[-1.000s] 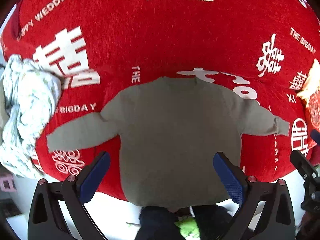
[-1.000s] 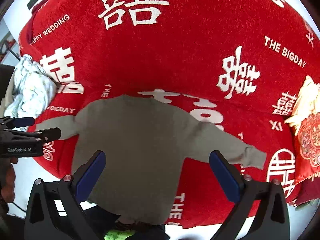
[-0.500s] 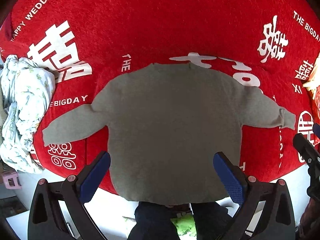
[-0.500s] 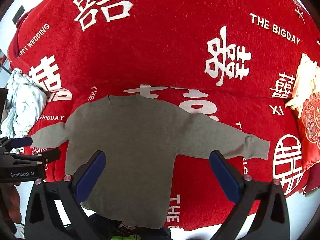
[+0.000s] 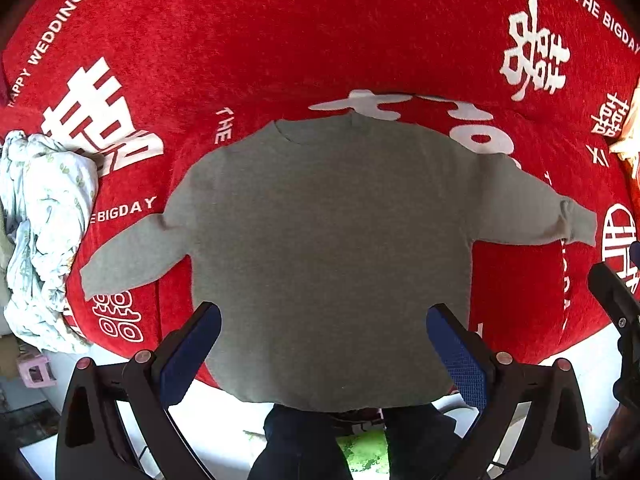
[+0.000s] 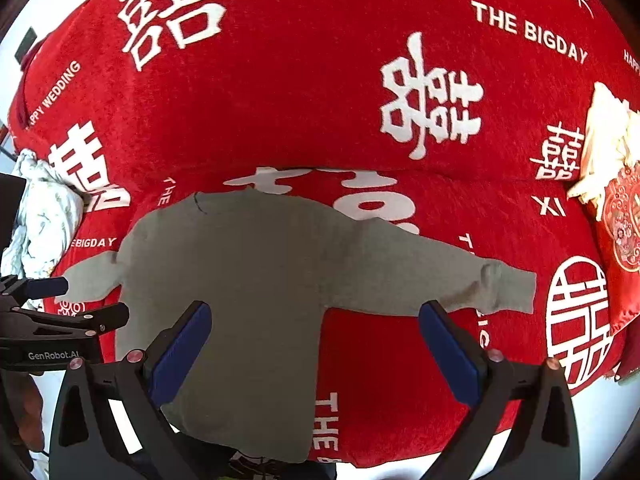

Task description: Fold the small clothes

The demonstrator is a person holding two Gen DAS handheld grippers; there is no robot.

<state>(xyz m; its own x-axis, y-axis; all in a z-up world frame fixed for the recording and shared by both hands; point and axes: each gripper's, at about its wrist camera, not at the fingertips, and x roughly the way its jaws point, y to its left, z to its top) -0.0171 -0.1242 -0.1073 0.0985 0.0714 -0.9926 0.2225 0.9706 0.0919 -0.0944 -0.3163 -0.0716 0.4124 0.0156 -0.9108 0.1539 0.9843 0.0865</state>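
Note:
A small grey sweater (image 5: 328,248) lies flat on a red cloth with white lettering (image 5: 320,40), neck away from me, both sleeves spread out sideways and its hem at the near edge. My left gripper (image 5: 324,344) hovers above the hem, open, nothing between its blue pads. In the right wrist view the same sweater (image 6: 248,280) lies left of centre, its right sleeve (image 6: 472,280) reaching out past my right gripper (image 6: 316,344), which is open and holds nothing. The left gripper (image 6: 72,312) shows at the left edge there.
A crumpled pale patterned garment (image 5: 44,232) lies at the cloth's left edge. A cream cloth (image 6: 608,148) and a red embroidered item (image 6: 624,224) sit at the right edge. The person's dark trouser legs (image 5: 300,444) stand at the near edge, over a white floor.
Both grippers have moved closer and lower toward the sweater, which now looks larger. The sweater itself has not moved; both grippers stay open.

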